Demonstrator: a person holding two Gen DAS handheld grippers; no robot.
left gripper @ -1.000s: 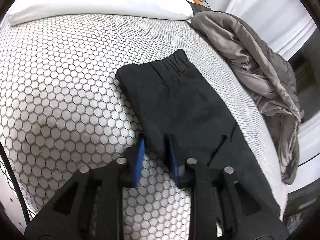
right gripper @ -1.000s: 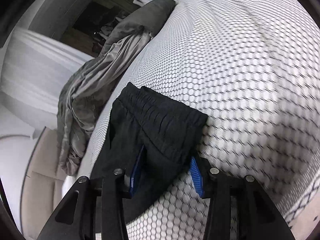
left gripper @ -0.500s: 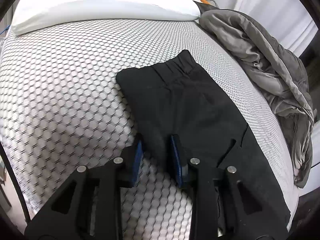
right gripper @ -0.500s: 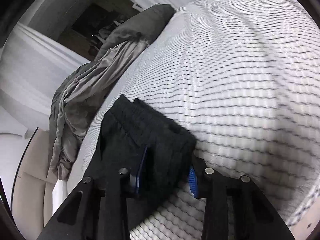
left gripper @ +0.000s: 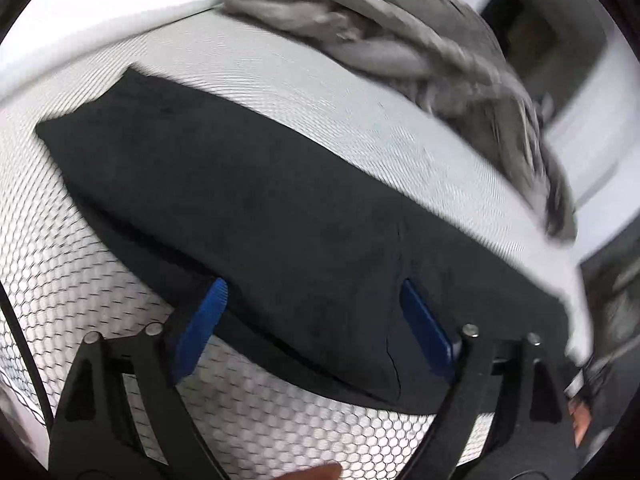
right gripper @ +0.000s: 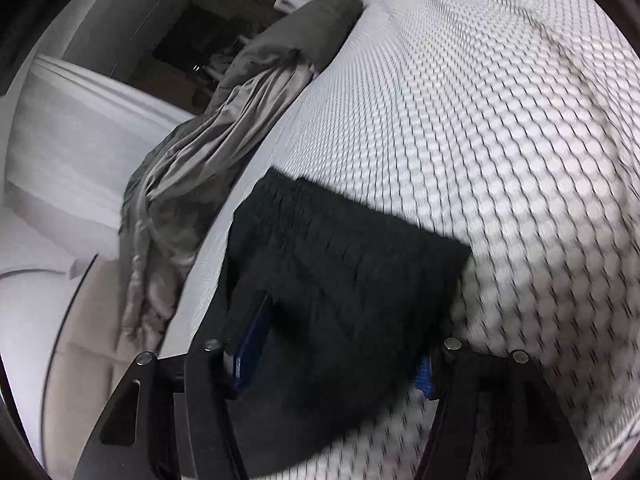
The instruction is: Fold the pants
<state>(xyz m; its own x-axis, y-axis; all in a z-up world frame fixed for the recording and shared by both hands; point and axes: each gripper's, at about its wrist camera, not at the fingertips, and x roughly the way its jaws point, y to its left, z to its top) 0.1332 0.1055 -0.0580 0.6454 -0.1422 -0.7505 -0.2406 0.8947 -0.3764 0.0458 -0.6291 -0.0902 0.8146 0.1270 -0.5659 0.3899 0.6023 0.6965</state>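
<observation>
— What's under you?

— A bed with a white cover printed in black hexagons [left gripper: 80, 280]. A white pillow [left gripper: 100, 12] lies at the far end in my left view, and a crumpled grey blanket [left gripper: 400, 48] is heaped along the bed's edge. Past that edge I see pale walls and a dark opening, blurred.

— And the pants?

— The black pants [left gripper: 260, 208] lie flat on the cover, folded lengthwise into one long strip. In my left view the long axis runs from upper left to lower right, roughly parallel to the bed's edge and the blanket. In my right view the gathered elastic waistband [right gripper: 320, 216] is the end pointing away from me.

— Your claws?

— My left gripper [left gripper: 316, 328] is spread wide, blue pads either side of the folded cloth near a seam, holding nothing. My right gripper [right gripper: 340, 356] is also wide apart, straddling the waist end; the cloth lies between the fingers, not pinched.
</observation>
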